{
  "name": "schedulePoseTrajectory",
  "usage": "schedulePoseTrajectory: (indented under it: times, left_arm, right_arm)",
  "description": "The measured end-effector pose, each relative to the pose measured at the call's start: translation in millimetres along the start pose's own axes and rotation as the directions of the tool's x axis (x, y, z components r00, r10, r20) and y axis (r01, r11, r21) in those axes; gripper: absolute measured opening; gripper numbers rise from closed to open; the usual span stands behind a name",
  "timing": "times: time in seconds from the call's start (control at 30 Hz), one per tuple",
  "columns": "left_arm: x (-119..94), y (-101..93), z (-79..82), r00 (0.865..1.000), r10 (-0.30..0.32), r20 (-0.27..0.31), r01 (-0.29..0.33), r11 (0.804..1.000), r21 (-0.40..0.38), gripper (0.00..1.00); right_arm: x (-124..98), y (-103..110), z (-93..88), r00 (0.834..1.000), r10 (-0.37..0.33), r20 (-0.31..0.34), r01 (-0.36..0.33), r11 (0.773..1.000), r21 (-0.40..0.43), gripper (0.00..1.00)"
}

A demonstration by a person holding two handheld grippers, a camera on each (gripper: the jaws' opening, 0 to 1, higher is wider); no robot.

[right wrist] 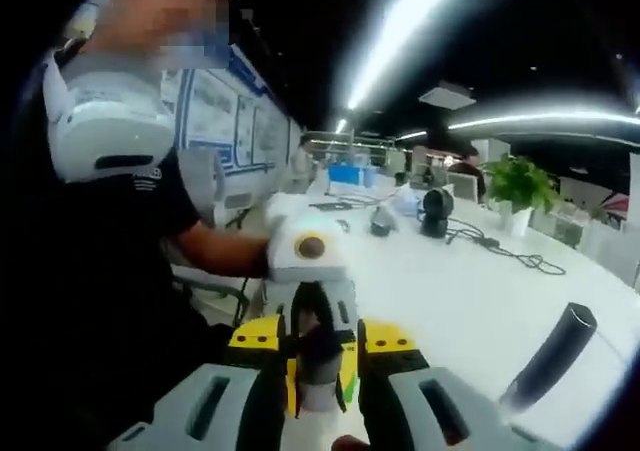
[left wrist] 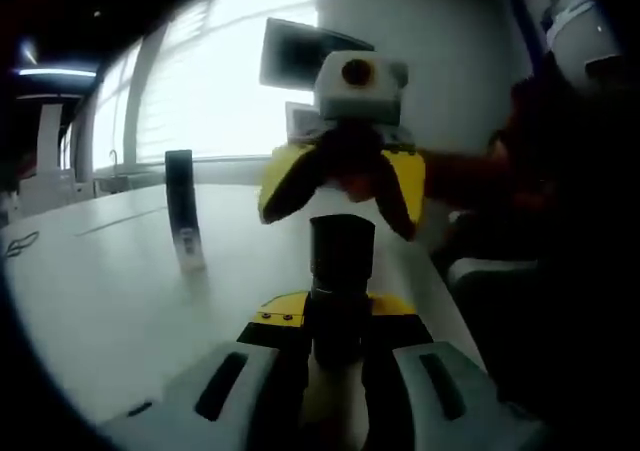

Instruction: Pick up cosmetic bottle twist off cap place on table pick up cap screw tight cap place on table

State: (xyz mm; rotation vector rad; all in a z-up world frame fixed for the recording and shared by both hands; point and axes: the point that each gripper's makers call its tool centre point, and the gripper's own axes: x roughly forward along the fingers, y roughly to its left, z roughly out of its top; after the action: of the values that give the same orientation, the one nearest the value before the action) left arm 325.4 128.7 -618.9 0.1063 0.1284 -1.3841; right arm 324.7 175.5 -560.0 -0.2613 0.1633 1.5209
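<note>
Left gripper: we see the left gripper (left wrist: 340, 371) at the bottom centre of the left gripper view, its jaws narrowed onto the body of the cosmetic bottle (left wrist: 338, 316), which stands up between them with its dark cap (left wrist: 342, 246) at frame centre.
Right gripper: in the right gripper view the right gripper (right wrist: 322, 396) sits at bottom centre, jaws closed in on the same bottle's dark top end; we judge it is gripping the cap, though the blur hides the exact contact.
Task thing: the bottle is held off the white table (left wrist: 110, 301), caught between both grippers facing each other.
Risk: we think a twist with a loose hold below lets the whole bottle spin instead of the cap; a crooked pull could jerk the cap free and drop it.
Around: a second dark tube (left wrist: 183, 211) stands upright at left of centre in the left gripper view, well apart; it appears leaning at lower right in the right gripper view.
In the way: nothing lies between the grippers and the table below; a cable (right wrist: 510, 254) and a potted plant (right wrist: 520, 186) sit far off.
</note>
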Motion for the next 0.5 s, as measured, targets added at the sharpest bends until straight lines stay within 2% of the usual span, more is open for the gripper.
schedulePoseTrajectory:
  times: [0.07, 0.13, 0.23, 0.33, 0.5]
  left_arm:
    - [0.0, 0.4, 0.0, 1.000, -0.001, 0.000, 0.001, 1.000, -0.001, 0.10]
    - [0.1, 0.4, 0.1, 1.000, -0.001, 0.000, 0.001, 1.000, -0.001, 0.10]
    - [0.2, -0.4, 0.3, 1.000, 0.000, 0.000, 0.000, 1.000, 0.006, 0.10]
    - [0.5, -0.6, 0.5, 1.000, -0.001, 0.000, 0.001, 1.000, 0.005, 0.10]
    - [1.6, -0.5, 1.0, 1.000, -0.001, -0.001, 0.001, 1.000, 0.001, 0.10]
  right_arm:
    - [0.9, -0.2, 1.8, 1.000, 0.029, 0.009, -0.029, 1.000, 0.010, 0.22]
    - [2.6, 4.5, -1.8, 0.998, 0.064, -0.012, -0.064, 0.998, -0.001, 0.21]
    - [3.9, 5.5, -8.2, 0.996, 0.076, -0.038, -0.077, 0.997, -0.021, 0.19]
    - [4.0, 4.3, -9.4, 0.996, 0.079, -0.027, -0.079, 0.997, -0.008, 0.13]
    - [4.0, 5.5, -8.4, 0.996, 0.086, -0.024, -0.086, 0.996, -0.009, 0.12]
